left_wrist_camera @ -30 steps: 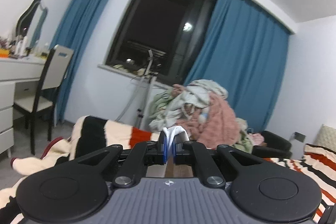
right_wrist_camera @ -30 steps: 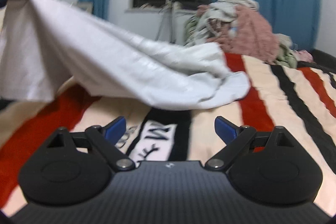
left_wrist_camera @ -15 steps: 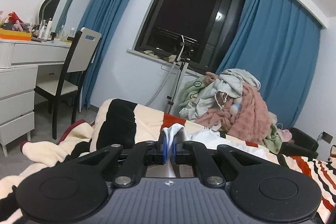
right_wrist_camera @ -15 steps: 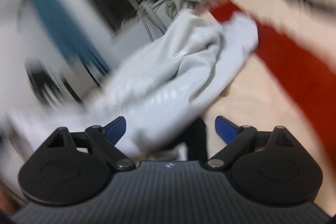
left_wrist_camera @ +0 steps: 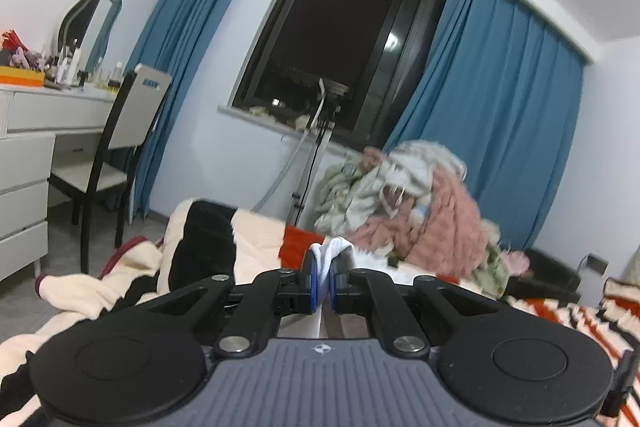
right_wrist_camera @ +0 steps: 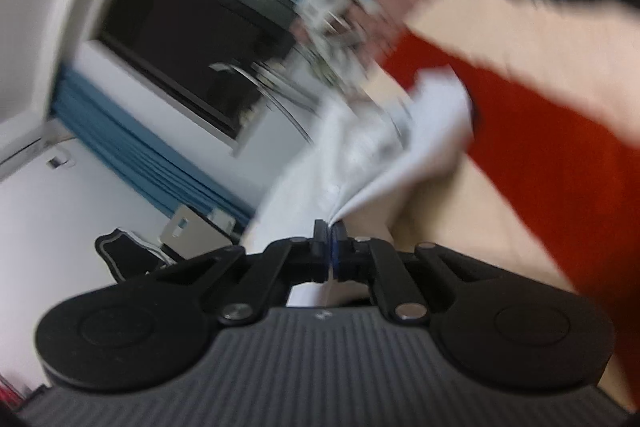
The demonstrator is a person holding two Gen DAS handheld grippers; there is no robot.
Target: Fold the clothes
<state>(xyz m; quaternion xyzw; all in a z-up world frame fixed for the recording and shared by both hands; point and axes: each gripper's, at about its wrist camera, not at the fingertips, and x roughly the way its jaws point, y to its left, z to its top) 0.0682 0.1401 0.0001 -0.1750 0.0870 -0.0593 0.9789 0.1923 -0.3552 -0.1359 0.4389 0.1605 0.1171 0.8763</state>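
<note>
Low in each frame's center, the left hand-held gripper point(left_wrist_camera: 323, 281) and right hand-held gripper point(right_wrist_camera: 330, 254) each pinch the white garment point(right_wrist_camera: 360, 163) above the striped bed point(right_wrist_camera: 540, 155).

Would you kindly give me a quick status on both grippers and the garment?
Left gripper shut on white garment. Right gripper shut on it too. Garment lifted over striped blanket. Laundry pile beyond, not in the way.

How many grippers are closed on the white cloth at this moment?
2. The left gripper is shut on a bunched edge of the white cloth above the striped blanket. The right gripper pinches another part of it.
</note>
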